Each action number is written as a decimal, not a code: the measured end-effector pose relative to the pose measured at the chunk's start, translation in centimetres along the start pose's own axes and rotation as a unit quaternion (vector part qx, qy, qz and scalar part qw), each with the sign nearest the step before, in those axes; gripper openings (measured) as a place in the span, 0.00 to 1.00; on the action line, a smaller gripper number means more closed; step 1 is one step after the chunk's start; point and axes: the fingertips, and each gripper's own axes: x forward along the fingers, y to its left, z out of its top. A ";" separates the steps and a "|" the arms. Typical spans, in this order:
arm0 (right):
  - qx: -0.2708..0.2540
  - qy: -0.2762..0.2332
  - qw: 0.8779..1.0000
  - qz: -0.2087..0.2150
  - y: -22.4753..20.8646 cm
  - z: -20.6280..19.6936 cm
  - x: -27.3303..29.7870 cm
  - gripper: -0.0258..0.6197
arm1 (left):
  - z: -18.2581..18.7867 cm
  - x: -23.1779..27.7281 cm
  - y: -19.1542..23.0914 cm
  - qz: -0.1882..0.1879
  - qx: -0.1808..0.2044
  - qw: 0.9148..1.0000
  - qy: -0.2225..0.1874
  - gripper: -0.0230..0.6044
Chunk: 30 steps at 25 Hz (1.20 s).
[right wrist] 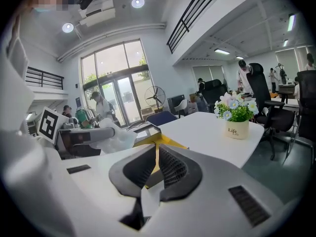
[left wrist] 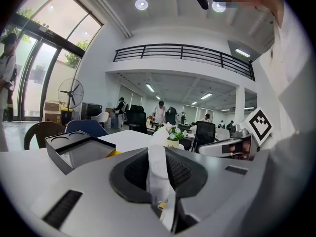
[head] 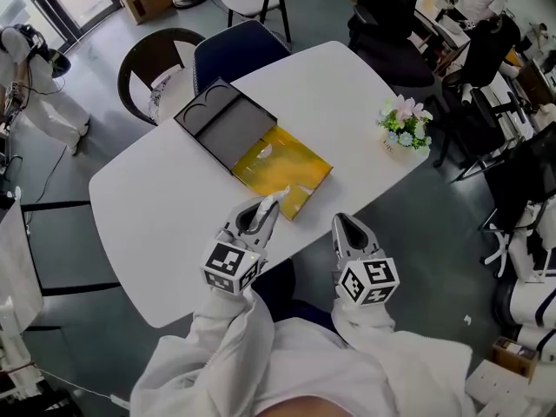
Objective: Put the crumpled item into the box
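An open box lies mid-table: a yellow-lined tray (head: pixel 282 174) with a dark grey lid (head: pixel 224 122) hinged behind it. My left gripper (head: pixel 263 208) hovers over the table's near edge, just short of the tray's front corner, shut on a crumpled white paper item (head: pixel 269 201). In the left gripper view the white item (left wrist: pixel 158 164) is pinched upright between the jaws, with the lid (left wrist: pixel 74 149) beyond at left. My right gripper (head: pixel 346 226) sits beside it to the right, jaws shut with nothing in them. The right gripper view shows the held item (right wrist: pixel 116 137) and the yellow tray (right wrist: pixel 168 142).
A small white pot of flowers (head: pixel 404 129) stands near the table's right edge. A blue chair (head: pixel 234 50) and a brown chair (head: pixel 161 68) are pushed against the far side. Office chairs and desks crowd the upper right; white table (head: pixel 156 215) spreads left of the box.
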 end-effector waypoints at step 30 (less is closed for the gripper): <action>0.001 0.059 0.998 -0.023 -4.6 0.3 7.9 0.10 | -4.5 14.3 6.2 -0.085 -0.102 0.980 0.151 0.14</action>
